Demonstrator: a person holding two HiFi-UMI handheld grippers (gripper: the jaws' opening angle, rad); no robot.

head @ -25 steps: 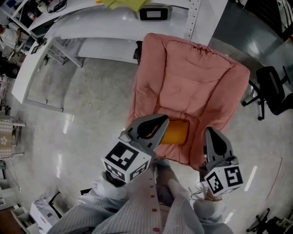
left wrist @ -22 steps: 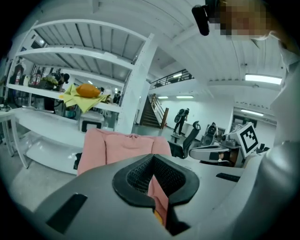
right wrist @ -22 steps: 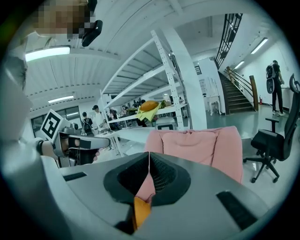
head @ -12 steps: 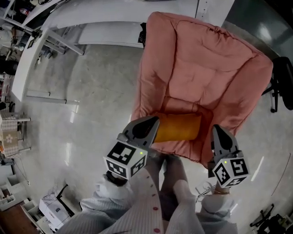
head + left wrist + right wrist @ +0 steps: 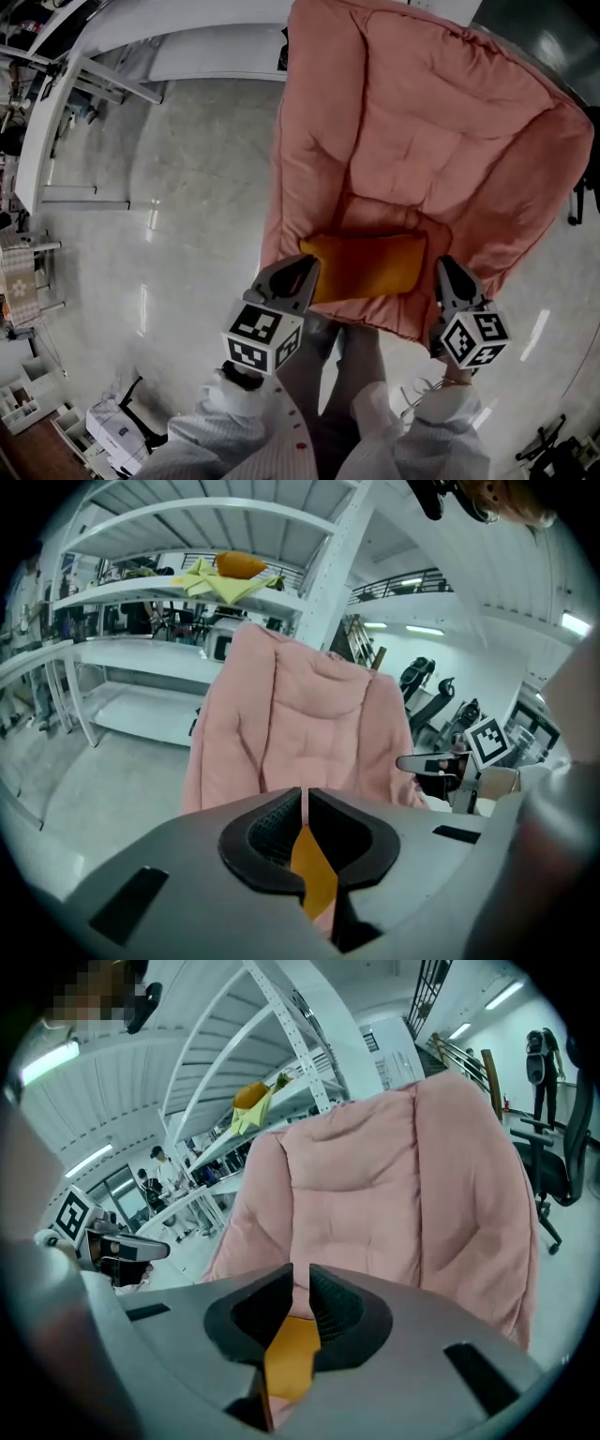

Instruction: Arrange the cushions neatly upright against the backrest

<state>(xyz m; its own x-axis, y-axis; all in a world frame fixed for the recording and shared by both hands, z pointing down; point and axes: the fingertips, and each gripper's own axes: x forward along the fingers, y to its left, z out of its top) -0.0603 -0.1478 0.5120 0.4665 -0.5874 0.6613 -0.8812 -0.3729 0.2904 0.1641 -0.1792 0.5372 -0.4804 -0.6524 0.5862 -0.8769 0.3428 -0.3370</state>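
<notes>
An orange cushion (image 5: 370,265) lies flat across the front of the seat of a pink padded chair (image 5: 422,122). My left gripper (image 5: 307,264) is shut, its tip over the cushion's left end. My right gripper (image 5: 442,265) is shut just off the cushion's right end. In the left gripper view the closed jaws (image 5: 306,794) point at the chair's backrest (image 5: 300,714), and the cushion (image 5: 312,878) shows orange through the hollow behind the tips. The right gripper view shows the same: closed jaws (image 5: 300,1274), the cushion (image 5: 291,1358) below, the backrest (image 5: 394,1194) ahead. Whether either tip touches the cushion is unclear.
White shelving (image 5: 112,56) stands to the left behind the chair. On its upper shelf lie a yellow cloth and another orange cushion (image 5: 239,564). A black office chair (image 5: 553,1171) stands at the right. A box (image 5: 108,427) sits on the floor at lower left.
The head view has closed in on the pink chair. My grippers have spread apart, uncovering the cushion's full width. Both jaws stay shut.
</notes>
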